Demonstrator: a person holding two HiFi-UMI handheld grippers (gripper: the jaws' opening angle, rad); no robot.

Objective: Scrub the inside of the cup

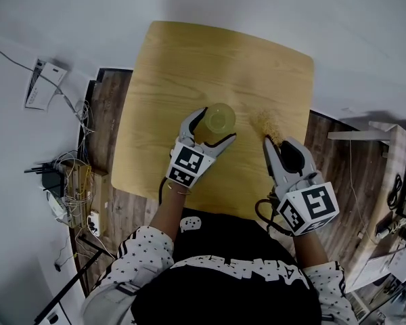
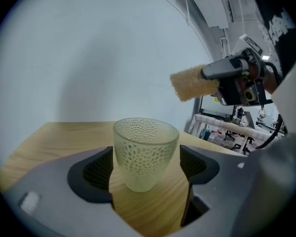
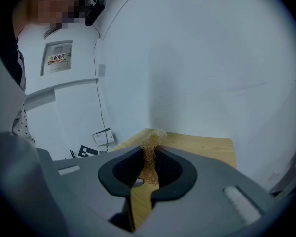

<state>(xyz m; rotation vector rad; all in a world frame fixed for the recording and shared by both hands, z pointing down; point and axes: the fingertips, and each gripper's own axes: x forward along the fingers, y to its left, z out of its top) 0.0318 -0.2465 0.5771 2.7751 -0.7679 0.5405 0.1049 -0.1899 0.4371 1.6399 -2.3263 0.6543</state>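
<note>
Far left, on the floor: a flat white box (image 1: pixel 44 83) against the wall, and below it a tangle of cables (image 1: pixel 71 178) beside the table edge. Centre: light wooden table (image 1: pixel 189 59), rounded corners, grain running away from the person. Left gripper (image 1: pixel 215 126) low over the table's near half, its marker cube (image 1: pixel 188 164) facing up, a dotted sleeve (image 1: pixel 145 246) behind it. Its jaws stand wide, one on each side of the cup (image 1: pixel 220 118). In the left gripper view the dark pads (image 2: pixel 101 169) flank the cup: the left one sits just beside the wall, and a clear gap shows on the right one, so there is no squeeze. The cup is upright on the table, mouth up, made of pale yellow-green translucent glass with a dimpled surface, and it tapers toward the base. Right of the cup, apart from it, is a scrubber (image 1: pixel 266 123), a tan, fibrous, frayed tuft. The right gripper (image 1: pixel 276 143) has it: in the right gripper view the jaws are drawn narrow and pinch the fibres between the pads, with the tuft sticking out past the tips. From the left gripper view the scrubber hangs in the air, above the cup's rim level and off to its right, touching neither cup nor table. Far right: pale shelving (image 1: pixel 386 181) on the dark plank floor.
</note>
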